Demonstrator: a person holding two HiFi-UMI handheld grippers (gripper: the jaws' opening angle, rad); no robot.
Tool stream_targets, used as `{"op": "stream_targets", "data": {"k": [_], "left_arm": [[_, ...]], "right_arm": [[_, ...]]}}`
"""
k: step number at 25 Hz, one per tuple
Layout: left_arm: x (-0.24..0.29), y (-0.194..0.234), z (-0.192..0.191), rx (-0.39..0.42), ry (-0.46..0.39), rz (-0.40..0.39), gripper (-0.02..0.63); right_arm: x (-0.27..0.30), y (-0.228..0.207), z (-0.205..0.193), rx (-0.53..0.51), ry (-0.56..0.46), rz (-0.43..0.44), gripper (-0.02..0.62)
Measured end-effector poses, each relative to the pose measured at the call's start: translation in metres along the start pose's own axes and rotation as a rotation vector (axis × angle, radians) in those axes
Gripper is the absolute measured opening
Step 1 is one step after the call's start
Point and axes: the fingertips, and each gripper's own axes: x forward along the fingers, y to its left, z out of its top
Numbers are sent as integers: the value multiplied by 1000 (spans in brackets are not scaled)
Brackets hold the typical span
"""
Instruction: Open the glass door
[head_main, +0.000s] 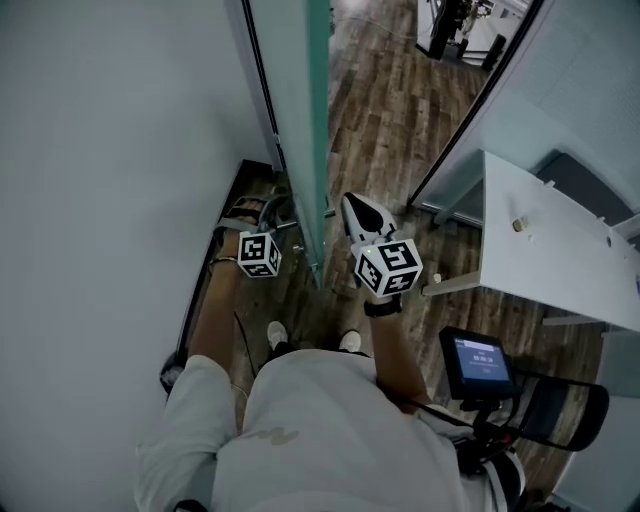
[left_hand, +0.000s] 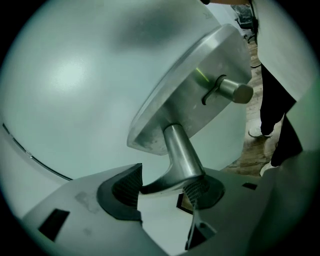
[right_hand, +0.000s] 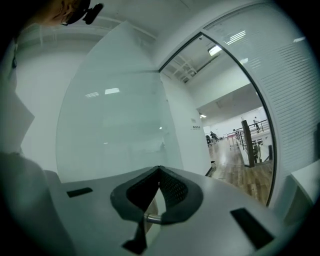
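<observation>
The glass door (head_main: 295, 100) stands edge-on in front of you, between your two hands. On the door's left face, your left gripper (left_hand: 161, 190) has its jaws spread wide around the metal lever handle (left_hand: 181, 150). The lever lies against the right pad (left_hand: 196, 190), and the left pad stands clear of it. On the door's right side, just off its edge, your right gripper (right_hand: 159, 175) is closed tip to tip, holding nothing.

Matt frosted glass door (head_main: 300, 120), brushed metal handle (left_hand: 182, 150), wood-grain plank floor (head_main: 380, 110)
</observation>
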Motion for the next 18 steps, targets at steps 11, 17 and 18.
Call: {"op": "stream_targets", "data": {"k": [11, 17, 18], "left_arm": [[-52, -21, -80, -57, 8, 3, 221], [-96, -23, -122, -246, 30, 104, 219], [-103, -24, -131, -278, 39, 119, 219]], "right_arm": [[54, 94, -31, -107, 96, 186, -6], [73, 146, -48, -177, 165, 291, -6], [78, 156, -53, -197, 181, 312, -5]]}}
